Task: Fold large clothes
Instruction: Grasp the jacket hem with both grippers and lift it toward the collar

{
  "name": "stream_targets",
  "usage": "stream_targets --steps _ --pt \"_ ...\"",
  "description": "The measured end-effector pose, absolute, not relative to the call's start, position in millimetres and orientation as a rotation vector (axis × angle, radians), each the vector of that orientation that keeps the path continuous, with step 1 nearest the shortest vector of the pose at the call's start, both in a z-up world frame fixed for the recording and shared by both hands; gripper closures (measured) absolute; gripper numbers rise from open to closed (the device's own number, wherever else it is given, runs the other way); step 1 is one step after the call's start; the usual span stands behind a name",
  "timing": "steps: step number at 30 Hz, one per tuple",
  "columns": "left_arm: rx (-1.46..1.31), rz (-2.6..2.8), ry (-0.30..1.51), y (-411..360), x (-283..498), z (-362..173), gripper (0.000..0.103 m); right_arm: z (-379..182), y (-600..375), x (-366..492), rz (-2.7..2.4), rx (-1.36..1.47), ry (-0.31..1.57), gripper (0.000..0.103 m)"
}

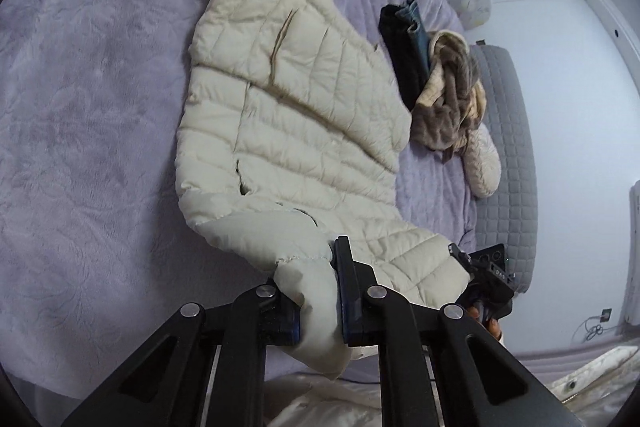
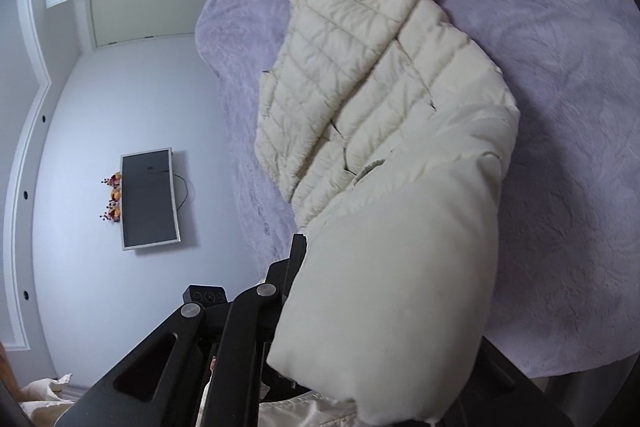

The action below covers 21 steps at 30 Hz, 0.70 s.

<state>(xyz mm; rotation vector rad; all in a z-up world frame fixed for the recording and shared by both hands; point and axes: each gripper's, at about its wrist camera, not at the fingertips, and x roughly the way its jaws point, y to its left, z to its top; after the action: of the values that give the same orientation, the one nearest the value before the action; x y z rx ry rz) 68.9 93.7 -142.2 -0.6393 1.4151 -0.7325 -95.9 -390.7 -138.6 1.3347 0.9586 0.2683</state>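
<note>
While spread across the lavender bedspread (image 1: pixel 80 107), the cream quilted jacket (image 1: pixel 288 115) had its near hem raised. Left gripper (image 1: pixel 318 307): pinching the hem. Right gripper (image 2: pixel 320 307): clamped on another hem fold. Folded dark trousers (image 1: pixel 404 47) lay just beside the jacket.

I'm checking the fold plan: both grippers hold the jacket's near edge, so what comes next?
Probably carry the hem forward over the jacket toward its collar. The left gripper and right gripper are clamped on it, and the far half lies flat.
</note>
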Motion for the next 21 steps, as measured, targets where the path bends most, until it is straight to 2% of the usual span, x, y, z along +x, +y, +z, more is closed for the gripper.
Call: stream_targets --steps 11,16,21 --pt "-0.646 -0.71 1.224 71.1 163.0 -102.1 0.088 -87.3 -419.3 -4.8 0.341 1.236 0.85 0.093" --pt "-0.625 -0.674 1.2 58.3 207.2 -108.7 0.088 -83.6 -428.6 50.1 0.351 1.183 0.853 0.093" --pt "-0.612 -0.623 1.213 43.7 249.3 -135.6 0.088 -107.0 -442.4 100.4 0.309 1.194 0.887 0.093"
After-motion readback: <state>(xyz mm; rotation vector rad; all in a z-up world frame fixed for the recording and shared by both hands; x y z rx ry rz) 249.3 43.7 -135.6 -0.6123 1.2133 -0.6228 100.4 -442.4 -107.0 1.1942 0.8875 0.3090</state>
